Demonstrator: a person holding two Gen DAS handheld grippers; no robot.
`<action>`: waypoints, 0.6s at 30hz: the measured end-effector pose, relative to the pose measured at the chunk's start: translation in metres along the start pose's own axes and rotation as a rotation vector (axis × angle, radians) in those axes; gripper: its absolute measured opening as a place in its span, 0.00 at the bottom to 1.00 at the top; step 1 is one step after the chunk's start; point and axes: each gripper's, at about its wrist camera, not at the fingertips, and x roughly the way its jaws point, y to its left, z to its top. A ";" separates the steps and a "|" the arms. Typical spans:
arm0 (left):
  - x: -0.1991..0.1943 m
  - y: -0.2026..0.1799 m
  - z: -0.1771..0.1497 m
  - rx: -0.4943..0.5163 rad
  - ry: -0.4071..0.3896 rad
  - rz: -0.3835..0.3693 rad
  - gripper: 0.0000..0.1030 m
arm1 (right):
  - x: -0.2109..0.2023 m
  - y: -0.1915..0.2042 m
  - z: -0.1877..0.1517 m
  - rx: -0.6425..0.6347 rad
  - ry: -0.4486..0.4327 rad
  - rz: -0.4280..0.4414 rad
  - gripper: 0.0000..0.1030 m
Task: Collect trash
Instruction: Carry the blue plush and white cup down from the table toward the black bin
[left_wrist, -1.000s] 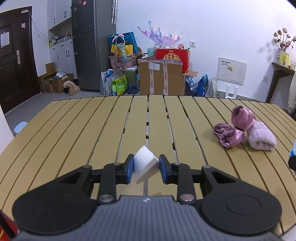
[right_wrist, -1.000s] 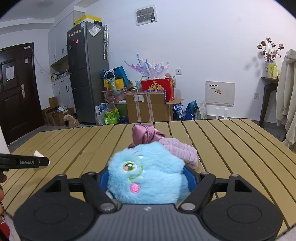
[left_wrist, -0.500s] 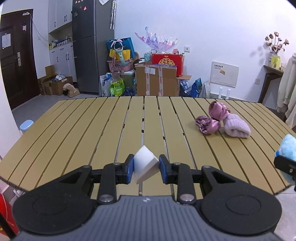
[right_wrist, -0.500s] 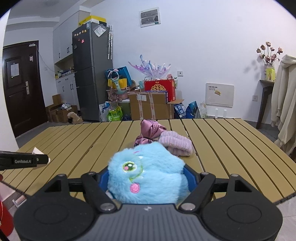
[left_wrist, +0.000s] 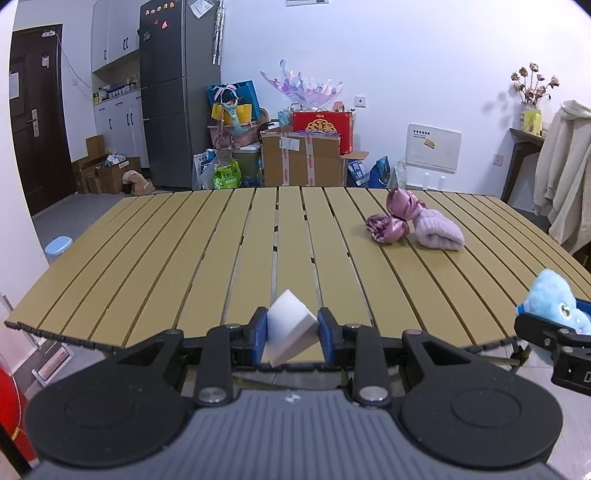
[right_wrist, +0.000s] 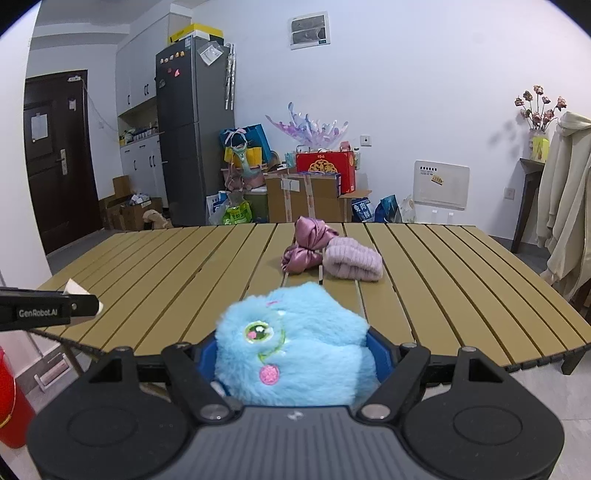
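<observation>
White foam block sits pinched tight between the nearly shut fingers of the left gripper, and the right gripper has its fingers wide around a blue fluffy toy. Both have pulled back from the table, whose near edge now shows below them. So two things look picked up and on their way to a bin, maybe the red thing at the left. Pink cloth stays on the table
</observation>
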 end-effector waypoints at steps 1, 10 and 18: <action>-0.003 0.000 -0.003 0.001 0.000 0.000 0.28 | -0.003 0.001 -0.003 -0.002 0.003 0.000 0.74; -0.026 -0.003 -0.029 0.014 0.010 -0.001 0.28 | -0.024 0.011 -0.027 -0.019 0.042 0.009 0.74; -0.037 -0.008 -0.051 0.032 0.026 -0.002 0.28 | -0.033 0.015 -0.047 -0.030 0.082 0.011 0.74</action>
